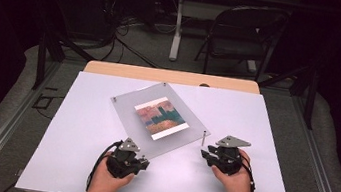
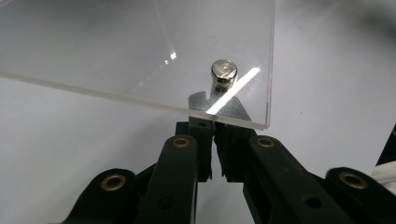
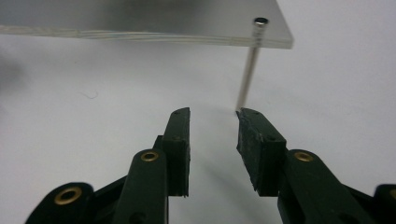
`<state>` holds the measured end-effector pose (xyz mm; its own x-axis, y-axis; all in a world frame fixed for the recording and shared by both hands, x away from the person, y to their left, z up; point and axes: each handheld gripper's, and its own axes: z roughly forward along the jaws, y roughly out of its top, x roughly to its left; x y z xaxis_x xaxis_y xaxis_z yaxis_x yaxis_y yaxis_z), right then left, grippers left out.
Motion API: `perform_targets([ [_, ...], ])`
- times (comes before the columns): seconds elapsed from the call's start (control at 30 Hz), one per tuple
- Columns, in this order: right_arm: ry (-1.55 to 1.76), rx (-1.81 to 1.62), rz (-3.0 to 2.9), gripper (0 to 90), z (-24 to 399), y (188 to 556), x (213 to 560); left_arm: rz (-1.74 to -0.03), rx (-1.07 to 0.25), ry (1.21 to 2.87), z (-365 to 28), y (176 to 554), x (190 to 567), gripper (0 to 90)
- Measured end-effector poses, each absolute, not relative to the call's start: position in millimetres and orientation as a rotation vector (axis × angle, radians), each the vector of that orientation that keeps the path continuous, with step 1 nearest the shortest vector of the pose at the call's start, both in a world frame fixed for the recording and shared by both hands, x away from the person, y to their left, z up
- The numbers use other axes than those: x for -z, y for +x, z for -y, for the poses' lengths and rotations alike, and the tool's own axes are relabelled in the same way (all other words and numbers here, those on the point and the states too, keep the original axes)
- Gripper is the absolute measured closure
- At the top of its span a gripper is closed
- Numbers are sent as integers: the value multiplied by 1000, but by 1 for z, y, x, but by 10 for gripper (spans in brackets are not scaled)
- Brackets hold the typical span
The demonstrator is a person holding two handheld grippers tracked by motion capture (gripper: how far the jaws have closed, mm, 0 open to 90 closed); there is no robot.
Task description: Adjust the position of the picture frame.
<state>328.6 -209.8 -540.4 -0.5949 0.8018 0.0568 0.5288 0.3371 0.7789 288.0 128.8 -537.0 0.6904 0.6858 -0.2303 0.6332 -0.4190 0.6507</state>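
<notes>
Here the left gripper point(image 1: 135, 158) has its jaws clamped on a small metal standoff point(image 2: 223, 79) at the near corner of the clear acrylic frame point(image 1: 129, 108), the tips reaching under the panel's edge; the standoff's round cap shows above the sheet. The right gripper point(image 1: 206, 154) has its jaws apart, nothing between them, just beside a thin metal pin point(image 3: 247, 79) that stands upright at the frame's right corner; one fingertip point(image 3: 254, 122) sits right at the pin's foot. The frame lies turned at an angle on the white table point(image 1: 73, 163), a colourful print point(image 1: 161, 117) sandwiched in its middle. Beyond the table's far edge stands a dark folding chair point(image 1: 240, 32).
</notes>
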Motion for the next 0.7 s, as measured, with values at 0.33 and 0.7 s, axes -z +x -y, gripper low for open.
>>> perform_targets([
  [0.33, 1168, -1141, -2274, 670, 196, 349, 550, -1040, -108, 2152, -140, 286, 544, 851],
  [0.7, 1202, -1127, -2271, 686, 195, 367, 555, -1046, -118, 2146, -138, 287, 547, 833],
])
